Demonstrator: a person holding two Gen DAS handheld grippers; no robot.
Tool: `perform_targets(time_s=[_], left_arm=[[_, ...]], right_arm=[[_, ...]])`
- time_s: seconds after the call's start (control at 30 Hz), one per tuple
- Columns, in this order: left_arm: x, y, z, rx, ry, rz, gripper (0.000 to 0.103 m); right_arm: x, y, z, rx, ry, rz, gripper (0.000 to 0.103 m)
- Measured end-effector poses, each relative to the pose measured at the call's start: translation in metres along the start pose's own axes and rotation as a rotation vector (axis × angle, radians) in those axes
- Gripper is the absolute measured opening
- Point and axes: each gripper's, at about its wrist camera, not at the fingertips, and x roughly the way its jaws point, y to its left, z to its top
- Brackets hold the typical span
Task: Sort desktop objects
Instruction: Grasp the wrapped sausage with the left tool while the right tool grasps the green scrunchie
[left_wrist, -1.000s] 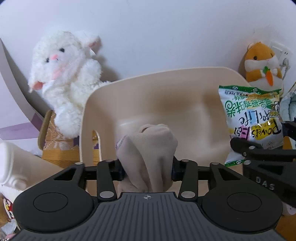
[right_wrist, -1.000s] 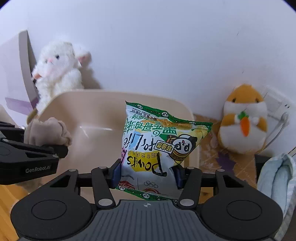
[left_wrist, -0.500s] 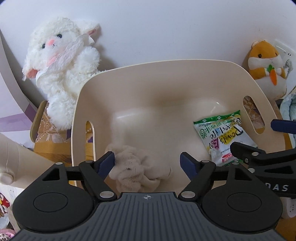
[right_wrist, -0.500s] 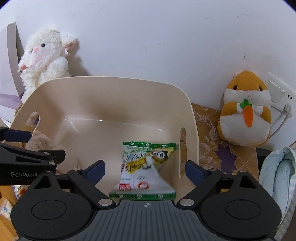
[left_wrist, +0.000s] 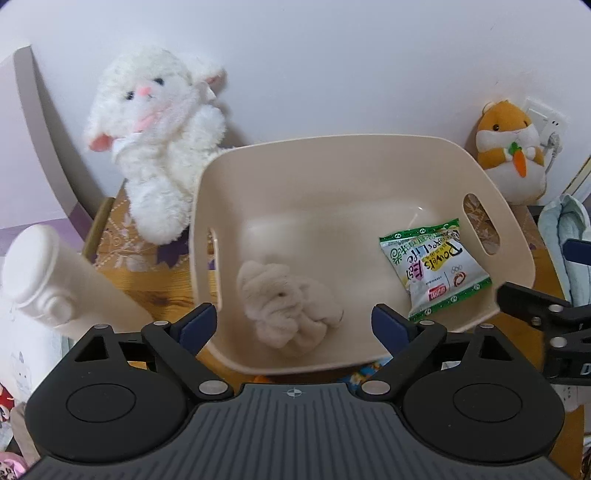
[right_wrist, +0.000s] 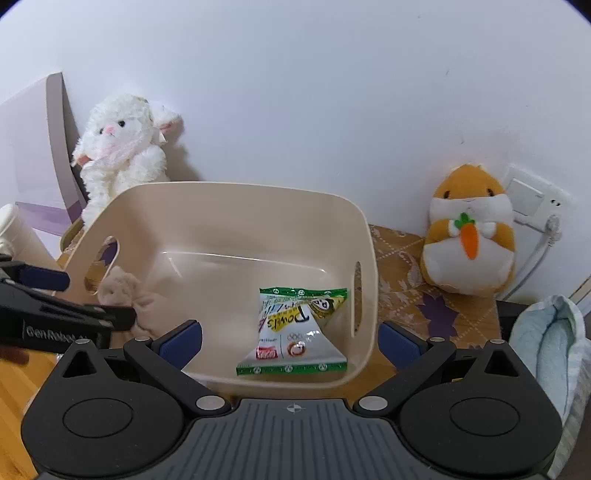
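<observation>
A cream plastic bin (left_wrist: 332, 147) (right_wrist: 236, 192) stands on the wooden desk against the wall. In it lie a crumpled beige cloth (left_wrist: 288, 306) (right_wrist: 125, 291) at the left and a green-and-white snack bag (left_wrist: 432, 269) (right_wrist: 295, 328) at the right. My left gripper (left_wrist: 295, 325) is open and empty above the bin's near edge, over the cloth. My right gripper (right_wrist: 291, 339) is open and empty above the near edge, over the snack bag. Each gripper shows at the edge of the other's view.
A white plush lamb (left_wrist: 159, 136) (right_wrist: 118, 147) sits behind the bin's left side. An orange hamster plush (left_wrist: 509, 151) (right_wrist: 469, 232) sits at the right by a wall socket (right_wrist: 532, 199). A white bottle (left_wrist: 48, 280) lies at the left. A light blue cloth (right_wrist: 550, 339) lies far right.
Both grippers opened and let go: the cloth and the snack bag dropped into the bin. Both grippers then pulled back and up from the bin.
</observation>
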Motion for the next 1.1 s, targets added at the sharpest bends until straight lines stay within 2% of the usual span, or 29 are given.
perform_targets(time_s=[0.3,0.5,0.6,0.83,0.97,1.1], left_arm=[[-0.034,0.034,-0.032,0.030,-0.015,0.003,0.096],[-0.043,0.061,-0.058,0.019,0.028,-0.029,0.097],[-0.045,0.071,-0.075,0.022,0.039,-0.040,0.097],[-0.035,0.081,-0.109,0.155,0.086,-0.007,0.097],[-0.026,0.085,-0.118,0.222,0.138,-0.033,0.096],[-0.015,0.081,-0.128,0.340,0.169,-0.048,0.097]], right_arm=[[-0.040,0.001,-0.038,0.089,0.002,0.004,0.103],[-0.056,0.009,-0.078,0.118,0.042,0.017,0.103],[-0.061,0.015,-0.102,0.115,0.068,-0.017,0.103],[-0.068,0.028,-0.159,0.106,0.147,-0.002,0.103],[-0.069,0.037,-0.181,0.102,0.185,0.036,0.103],[-0.065,0.049,-0.194,0.031,0.217,0.066,0.103]])
